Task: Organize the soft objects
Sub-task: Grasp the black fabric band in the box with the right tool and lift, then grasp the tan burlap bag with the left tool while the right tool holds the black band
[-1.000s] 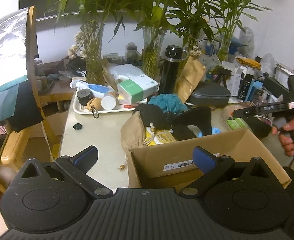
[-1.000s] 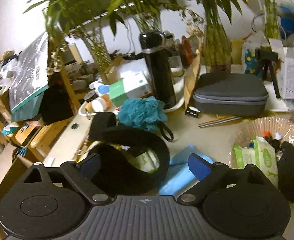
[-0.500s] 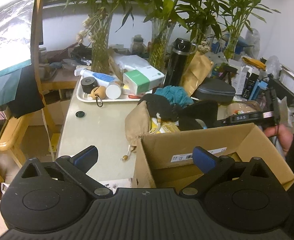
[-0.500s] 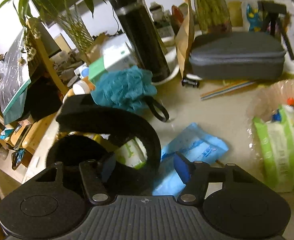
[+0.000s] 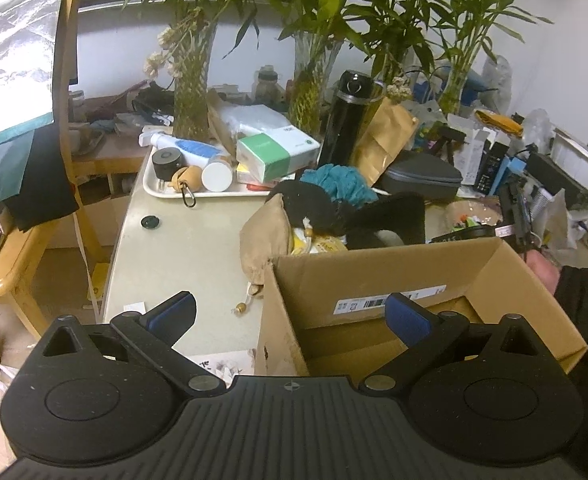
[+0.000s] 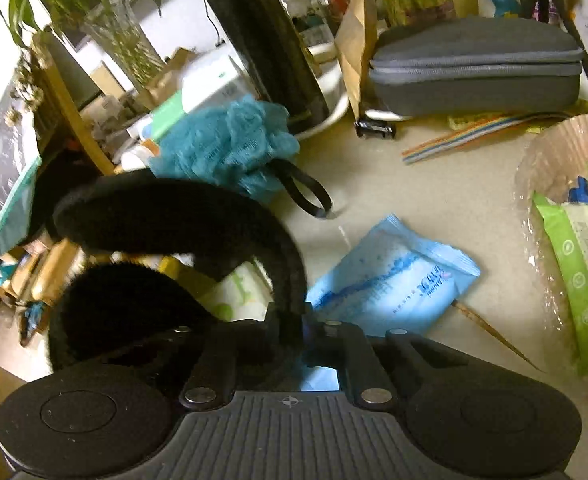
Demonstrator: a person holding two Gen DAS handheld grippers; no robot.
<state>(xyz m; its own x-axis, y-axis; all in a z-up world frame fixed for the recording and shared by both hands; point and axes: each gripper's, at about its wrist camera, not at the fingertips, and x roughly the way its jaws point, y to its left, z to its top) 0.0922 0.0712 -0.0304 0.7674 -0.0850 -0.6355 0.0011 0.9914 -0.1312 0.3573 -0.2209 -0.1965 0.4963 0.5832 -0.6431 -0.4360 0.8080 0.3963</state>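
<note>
Jaws of right gripper [image 6: 294, 326] pinched on fuzzy black earmuffs' [image 6: 197, 220] band, lower centre of frame, above blue tissue pack [image 6: 390, 276]. Left gripper [image 5: 289, 312] spread wide, empty, over open cardboard box [image 5: 378, 280]. Nothing soft visible in box; teal bath pouf [image 6: 229, 144] and pack remaining on surface [image 6: 434, 184].
</note>
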